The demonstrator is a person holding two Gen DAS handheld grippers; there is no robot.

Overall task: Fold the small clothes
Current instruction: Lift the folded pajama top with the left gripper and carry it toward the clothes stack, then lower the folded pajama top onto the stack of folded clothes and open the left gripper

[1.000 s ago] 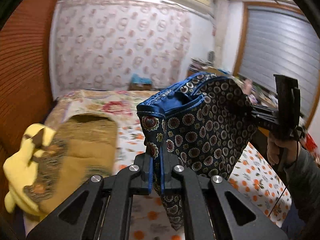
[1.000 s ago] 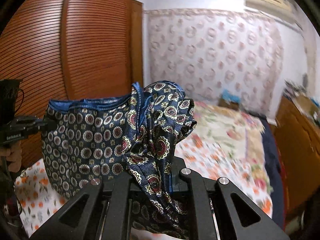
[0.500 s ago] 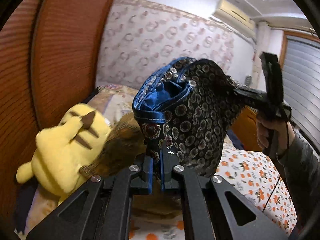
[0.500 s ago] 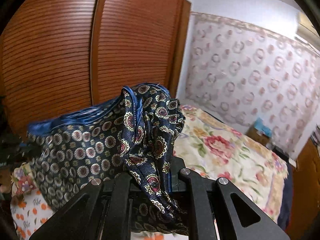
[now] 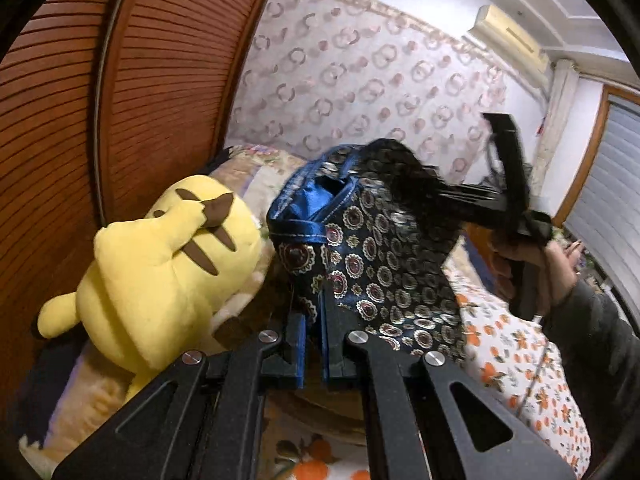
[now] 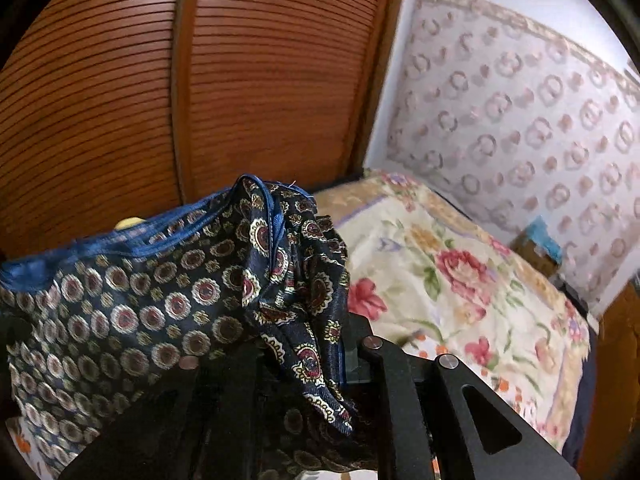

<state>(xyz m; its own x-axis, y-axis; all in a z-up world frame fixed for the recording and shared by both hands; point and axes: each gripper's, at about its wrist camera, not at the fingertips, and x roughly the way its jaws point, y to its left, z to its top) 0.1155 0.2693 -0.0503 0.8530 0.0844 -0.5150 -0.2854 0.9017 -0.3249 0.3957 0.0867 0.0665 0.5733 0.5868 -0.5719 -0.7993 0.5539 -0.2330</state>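
Note:
Dark blue shorts [image 5: 380,264] with a round medallion print and a bright blue waistband hang in the air between both grippers. My left gripper [image 5: 314,320] is shut on one waistband corner, the cloth pinched between its blue pads. In the left wrist view the right gripper [image 5: 436,194] grips the far side of the waistband, carried by a person's hand [image 5: 532,264]. In the right wrist view the shorts [image 6: 160,296] bunch up in my right gripper [image 6: 300,352]. Its jaws are opening with cloth still between them and draped over its left finger.
A yellow plush toy [image 5: 160,264] lies on a brown pillow close below left of the shorts. A slatted wooden wardrobe [image 6: 200,80] stands right behind. The bed has a floral quilt [image 6: 460,280] and an orange-flowered sheet [image 5: 520,360].
Both grippers have swung the shorts left toward the wardrobe and a little down. The plush toy now sits much nearer. Cloth has slumped over the right gripper's left finger.

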